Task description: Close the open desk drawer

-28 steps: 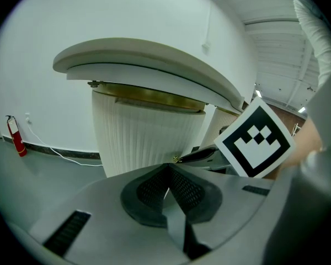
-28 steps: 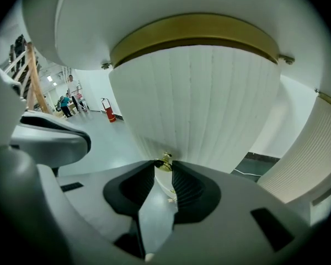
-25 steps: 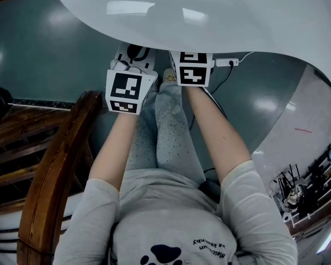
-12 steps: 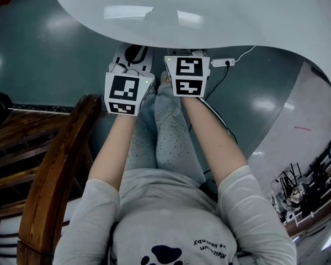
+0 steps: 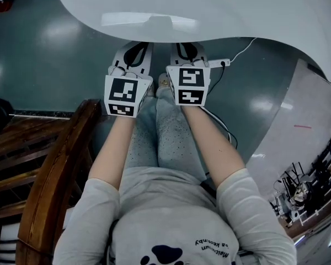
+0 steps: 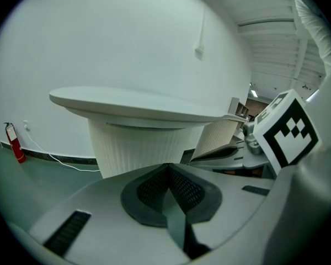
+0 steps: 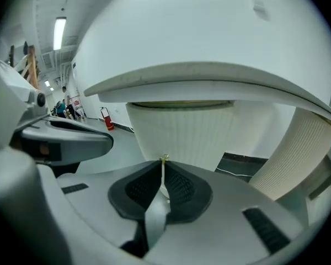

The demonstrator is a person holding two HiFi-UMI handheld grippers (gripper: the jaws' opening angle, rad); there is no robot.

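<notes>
Left gripper view: the left gripper (image 6: 168,167) has its two dark, mesh-textured jaws pressed together at the tips, with nothing between them. Past the tips stands a white desk (image 6: 133,105) with a rounded top on a ribbed white pedestal (image 6: 138,148). A red fire extinguisher (image 6: 13,143) stands on the floor by the white wall at far left.

In the right gripper view, the right gripper (image 7: 163,161) has its jaws closing, the tips already meeting and only a thin slit left lower down. Nothing is held between them. A tiny yellowish speck sits at the tips, too small to identify. The same ribbed pedestal rises just beyond, under the overhanging desk top, and a second ribbed support (image 7: 299,154) stands to the right.

In the head view, looking steeply down, the two grippers sit side by side, close but apart, each carrying a cube with black and white square markers. Both point towards the curved edge of the desk top, which fills the top of the view. Bare forearms lead back to a seated person in grey clothes. A white power strip (image 5: 220,63) and its cable lie on the teal floor (image 5: 44,54) near the right gripper. A wooden chair (image 5: 54,173) stands at the person's left.

The desk drawer does not show in any view.
</notes>
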